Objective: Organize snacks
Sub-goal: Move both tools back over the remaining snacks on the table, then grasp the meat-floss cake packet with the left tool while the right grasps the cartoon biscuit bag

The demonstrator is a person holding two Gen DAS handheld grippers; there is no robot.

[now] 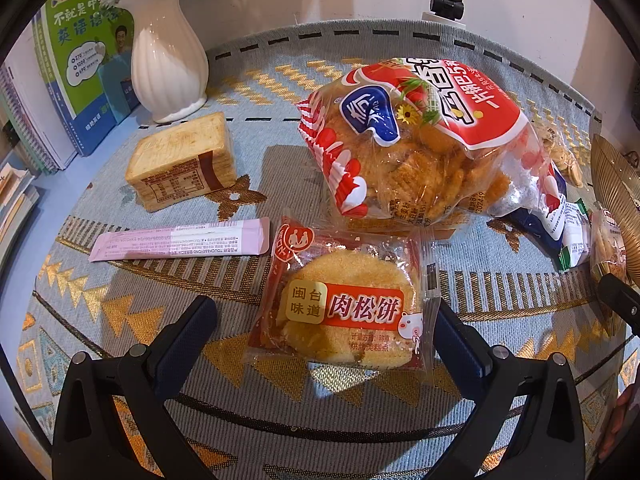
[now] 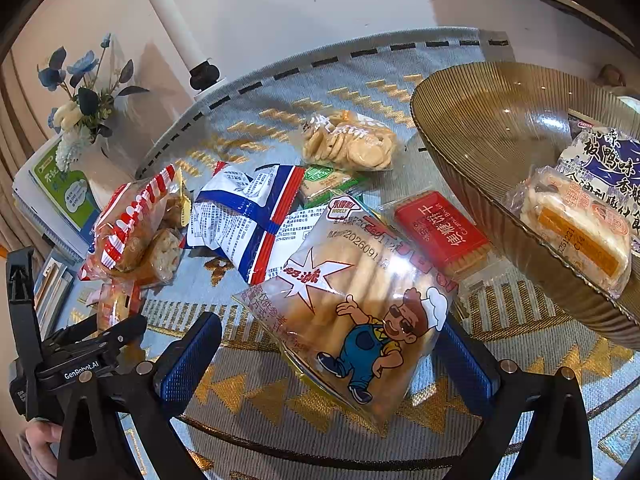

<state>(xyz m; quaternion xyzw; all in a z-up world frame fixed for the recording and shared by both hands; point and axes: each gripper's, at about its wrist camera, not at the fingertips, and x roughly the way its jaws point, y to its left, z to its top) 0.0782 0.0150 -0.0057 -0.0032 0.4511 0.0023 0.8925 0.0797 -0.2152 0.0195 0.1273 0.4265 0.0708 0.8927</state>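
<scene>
A round table under a blue-grey patterned tablecloth point(image 1: 248, 92) carries everything, and the largest thing on it is the ribbed amber glass bowl point(image 2: 480, 120) at the right side of the right wrist view, already holding a dark blue snack pack point(image 2: 604, 172) and a clear-wrapped layered cake point(image 2: 576, 232) against its near wall. Next in size comes the big red-and-white bag of fried crackers point(image 1: 424, 140), standing near the middle of the table, with a blue-and-white striped bag point(image 2: 248, 216) lying just beside it. The white fluted vase point(image 1: 166, 64) of blue flowers stands at the far left edge, in front of a green-covered book point(image 1: 88, 52). In the right wrist view a clear bag of bread sticks with a cartoon chef point(image 2: 356, 312) lies between the wide-open fingers of the right gripper point(image 2: 326, 354) (whether a pad touches the wrapper cannot be told), and a red caramel biscuit pack point(image 2: 444, 232) and a bag of small round crackers point(image 2: 348, 144) lie beyond it. The left gripper point(image 1: 324, 320) is likewise spread open, straddling a meat floss cake packet point(image 1: 344, 300) flat on the cloth. Farther left lie a wrapped stack of toast slices point(image 1: 180, 164) and a slim pink sachet point(image 1: 180, 240).
</scene>
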